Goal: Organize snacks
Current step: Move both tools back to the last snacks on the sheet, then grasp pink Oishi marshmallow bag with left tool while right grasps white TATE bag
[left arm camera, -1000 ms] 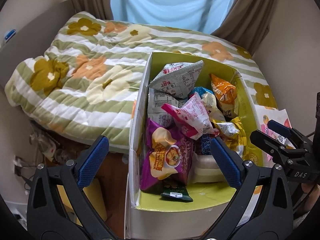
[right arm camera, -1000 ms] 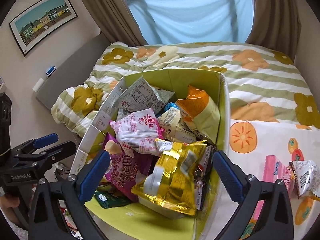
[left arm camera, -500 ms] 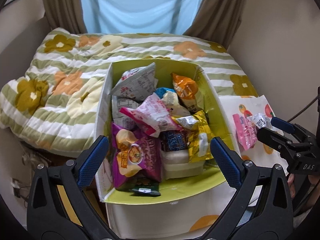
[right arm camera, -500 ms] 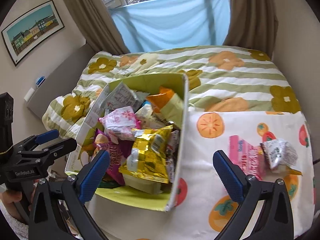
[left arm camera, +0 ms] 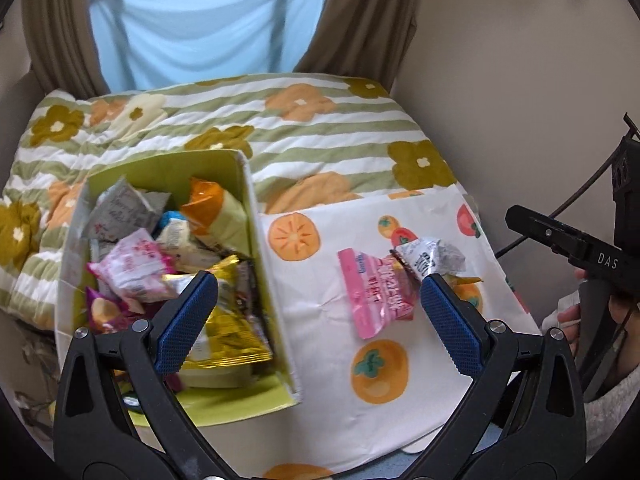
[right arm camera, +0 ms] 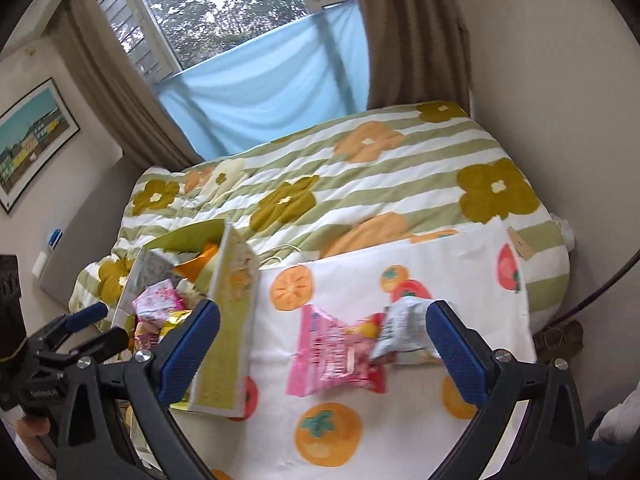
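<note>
Two loose snacks lie on the fruit-print cloth, right of the box: a pink packet flat on the cloth; a crumpled silver-white packet touching its far right corner, partly lapping it; in the right wrist view the same pink packet and silver one sit between that gripper's fingers, blurred; neither is gripped. Cardboard box, yellow-green inside, stands at the cloth's left edge, crammed with snacks: gold foil bag nearest, pink-white bag behind it, orange bag upright against the right wall, grey printed pack at the back, purple bag low on the left. Left gripper spread wide, nothing in it; left finger over the box, right finger beside the pink packet. Right gripper also wide apart and empty, straddling the box wall and both loose packets. Cloth lies over a green-striped floral quilt; blue curtain and brown drapes behind.
</note>
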A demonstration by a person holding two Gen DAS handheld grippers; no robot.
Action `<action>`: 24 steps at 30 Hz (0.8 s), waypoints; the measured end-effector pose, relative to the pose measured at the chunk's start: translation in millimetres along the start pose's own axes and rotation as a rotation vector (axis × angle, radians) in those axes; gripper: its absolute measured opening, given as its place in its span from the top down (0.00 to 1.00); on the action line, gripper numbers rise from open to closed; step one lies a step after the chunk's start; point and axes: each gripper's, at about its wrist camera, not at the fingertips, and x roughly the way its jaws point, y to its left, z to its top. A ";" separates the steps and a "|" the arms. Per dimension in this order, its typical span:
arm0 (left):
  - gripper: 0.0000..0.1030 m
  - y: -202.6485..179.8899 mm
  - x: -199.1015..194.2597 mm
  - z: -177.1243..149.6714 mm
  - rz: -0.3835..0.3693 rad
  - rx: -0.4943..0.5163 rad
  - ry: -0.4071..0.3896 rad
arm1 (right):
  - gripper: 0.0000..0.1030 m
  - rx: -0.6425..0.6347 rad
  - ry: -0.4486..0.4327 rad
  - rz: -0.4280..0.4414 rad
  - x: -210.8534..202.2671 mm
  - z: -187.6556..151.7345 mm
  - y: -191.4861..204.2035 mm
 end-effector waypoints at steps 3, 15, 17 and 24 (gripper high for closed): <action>0.02 -31.9 32.1 -0.6 -0.008 -0.018 0.072 | 0.00 0.003 0.035 0.002 2.0 10.1 -36.1; 0.02 -52.1 154.1 -36.9 -0.001 -0.157 0.318 | 0.00 0.078 0.359 0.169 87.9 -1.3 -128.5; 0.02 -48.2 164.2 -39.6 -0.021 -0.181 0.337 | 0.00 0.114 0.401 0.191 104.6 -7.1 -134.8; 0.02 -44.3 202.7 -45.0 -0.069 -0.197 0.408 | 0.00 0.178 0.448 0.210 138.2 -18.1 -146.0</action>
